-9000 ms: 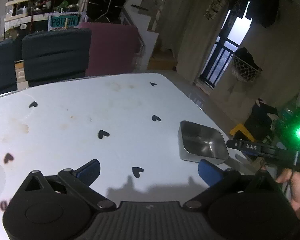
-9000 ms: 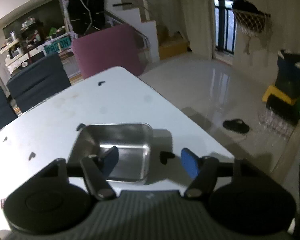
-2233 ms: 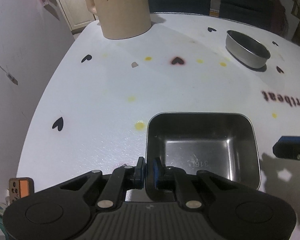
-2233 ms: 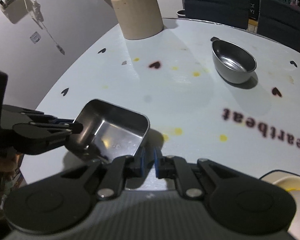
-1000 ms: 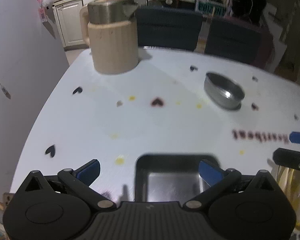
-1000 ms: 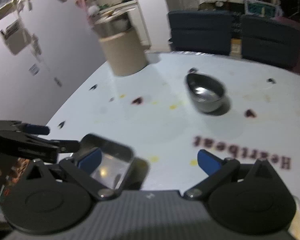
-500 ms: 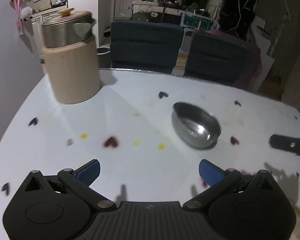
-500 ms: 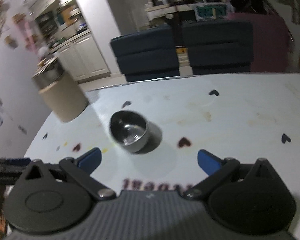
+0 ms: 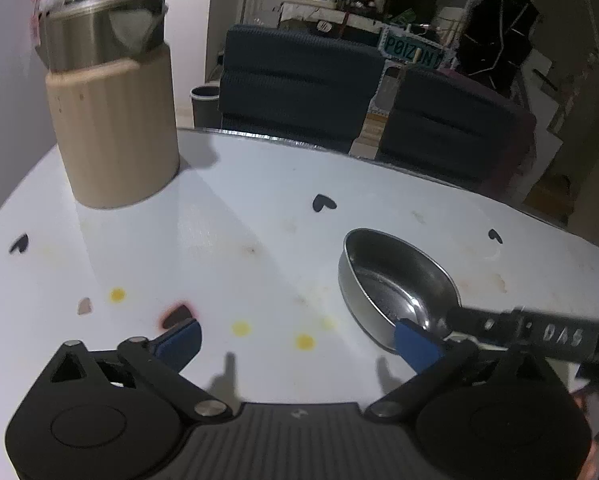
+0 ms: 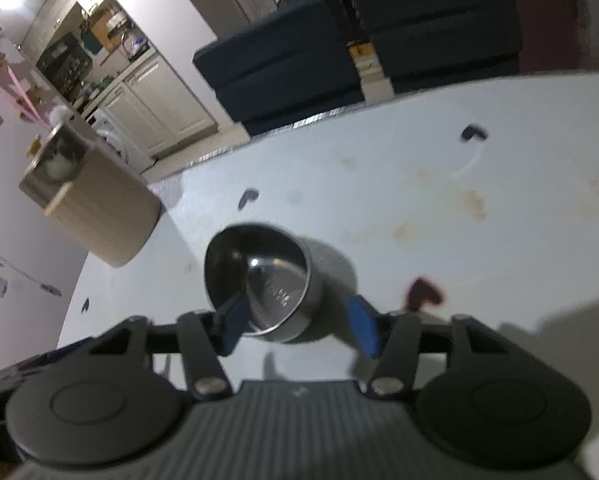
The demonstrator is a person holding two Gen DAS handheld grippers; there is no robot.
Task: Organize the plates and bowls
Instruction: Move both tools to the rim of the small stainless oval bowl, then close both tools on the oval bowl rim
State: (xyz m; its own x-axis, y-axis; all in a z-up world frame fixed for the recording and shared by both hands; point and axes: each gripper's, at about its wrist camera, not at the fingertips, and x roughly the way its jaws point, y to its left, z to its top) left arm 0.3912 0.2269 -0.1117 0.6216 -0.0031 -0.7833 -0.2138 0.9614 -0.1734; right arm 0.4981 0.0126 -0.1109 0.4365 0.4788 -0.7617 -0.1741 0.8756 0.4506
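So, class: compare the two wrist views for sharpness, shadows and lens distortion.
Left wrist view: mostly sharp, table edge bowed by the fisheye, finger shadows on the table. Right wrist view: motion-smeared, round steel bowl soft, dark shadow beside it, bright glare top left.

Black hand-held gripper (image 9: pixel 297 340) w/ blue pads (image 9: pixel 179 338), silver screws, ribbed grey base, "DAS" lettering

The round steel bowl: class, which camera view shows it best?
The left wrist view. There the bowl is sharp, with most of its rim and inside visible beside the jug. In the right wrist view the bowl is blurred, and the closing right gripper has one of its fingers covering the near rim.
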